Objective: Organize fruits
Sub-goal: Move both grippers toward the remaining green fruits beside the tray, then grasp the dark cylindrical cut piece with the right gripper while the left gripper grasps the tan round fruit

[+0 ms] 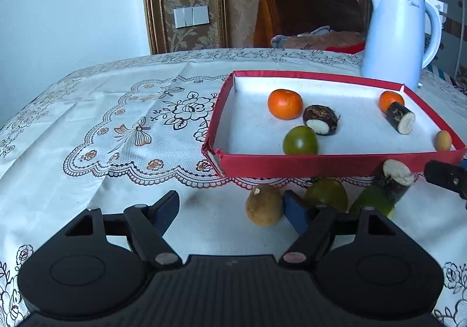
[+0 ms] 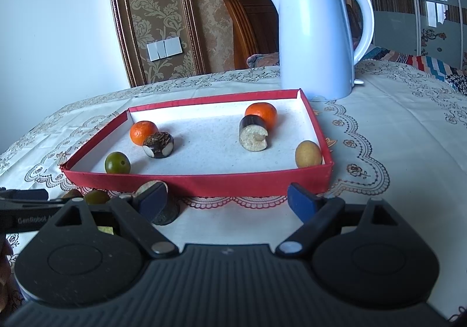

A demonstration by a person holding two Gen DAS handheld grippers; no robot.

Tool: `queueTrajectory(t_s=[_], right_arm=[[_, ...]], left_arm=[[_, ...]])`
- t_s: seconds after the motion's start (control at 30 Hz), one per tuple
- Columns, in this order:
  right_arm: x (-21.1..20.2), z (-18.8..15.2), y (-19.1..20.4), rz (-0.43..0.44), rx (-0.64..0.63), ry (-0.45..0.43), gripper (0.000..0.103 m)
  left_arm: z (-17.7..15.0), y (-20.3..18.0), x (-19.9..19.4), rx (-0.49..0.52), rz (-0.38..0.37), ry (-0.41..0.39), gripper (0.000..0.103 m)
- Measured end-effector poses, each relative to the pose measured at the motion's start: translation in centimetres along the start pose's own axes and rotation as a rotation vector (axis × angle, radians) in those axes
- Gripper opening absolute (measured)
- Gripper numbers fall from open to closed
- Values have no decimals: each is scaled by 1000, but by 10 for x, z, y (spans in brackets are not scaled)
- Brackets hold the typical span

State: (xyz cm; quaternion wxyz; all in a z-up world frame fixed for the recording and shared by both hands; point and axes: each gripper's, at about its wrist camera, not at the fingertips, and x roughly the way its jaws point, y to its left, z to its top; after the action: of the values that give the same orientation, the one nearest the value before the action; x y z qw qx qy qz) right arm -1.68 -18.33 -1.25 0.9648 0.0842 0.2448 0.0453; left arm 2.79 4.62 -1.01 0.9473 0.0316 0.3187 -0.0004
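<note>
A red tray [image 1: 335, 165] [image 2: 204, 182] holds two oranges [image 1: 284, 103] [image 2: 261, 112], a green fruit [image 1: 300, 141] [image 2: 117, 162], a water chestnut [image 1: 320, 120] [image 2: 159, 144], a sugarcane piece [image 1: 400, 117] [image 2: 253, 133] and a small tan fruit [image 1: 443, 140] [image 2: 308, 154]. In front of the tray lie a brown fruit [image 1: 264, 204], two green fruits [image 1: 327, 194] [image 1: 372, 204] and a second sugarcane piece [image 1: 392, 181] [image 2: 163, 214]. My left gripper [image 1: 232, 210] is open and empty, its right finger beside the brown fruit. My right gripper [image 2: 227, 200] is open and empty before the tray.
A white electric kettle [image 1: 400, 35] [image 2: 318, 41] stands behind the tray. The table wears a patterned white cloth [image 1: 131, 128] [image 2: 394, 134]. A wooden chair [image 1: 303, 9] stands at the far edge. The other gripper shows at the left of the right wrist view [image 2: 23, 204].
</note>
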Motion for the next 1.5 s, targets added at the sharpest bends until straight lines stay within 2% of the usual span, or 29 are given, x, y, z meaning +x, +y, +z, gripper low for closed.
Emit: queueTrajectory(t_s=[0.03,0.2,0.27,0.37,0.47,0.6,0.73,0.9,1.07,1.17,1.3,1.5], right_arm=[[0,0,1,1,-5,0,89],[1,-1,4,33,-9,33,89],[0,-2,6,49,-8,45,89],[-3,-2,10,48,-18,33,89],[-2,-4,17,52,-35,44,88],[0,-2,25,66,-43,46,86],[10,1,37,76,-62,67,78],[20,5,42,81,-51,94,67],[27,6,37,89,-11,116,62],[26,6,37,123,-10,116,43],[23,4,44,129,-48,101,33],[20,2,45,130,-53,89,32]], left_arm=[[1,0,4,-2,12,18,79],[0,-1,3,7,9,9,77],[-2,-1,0,20,-13,0,71],[-5,0,-3,26,-14,-8,70],[-5,1,-3,19,-37,-4,60],[-5,-2,-3,35,-30,-10,58],[-5,-2,-3,37,-50,-12,51],[-4,-1,-2,32,-60,-12,51],[-3,0,-1,28,-69,-10,50],[-4,-1,-3,35,-83,-15,42],[-5,-1,-4,37,-88,-15,40],[-5,-1,-4,33,-94,-17,34]])
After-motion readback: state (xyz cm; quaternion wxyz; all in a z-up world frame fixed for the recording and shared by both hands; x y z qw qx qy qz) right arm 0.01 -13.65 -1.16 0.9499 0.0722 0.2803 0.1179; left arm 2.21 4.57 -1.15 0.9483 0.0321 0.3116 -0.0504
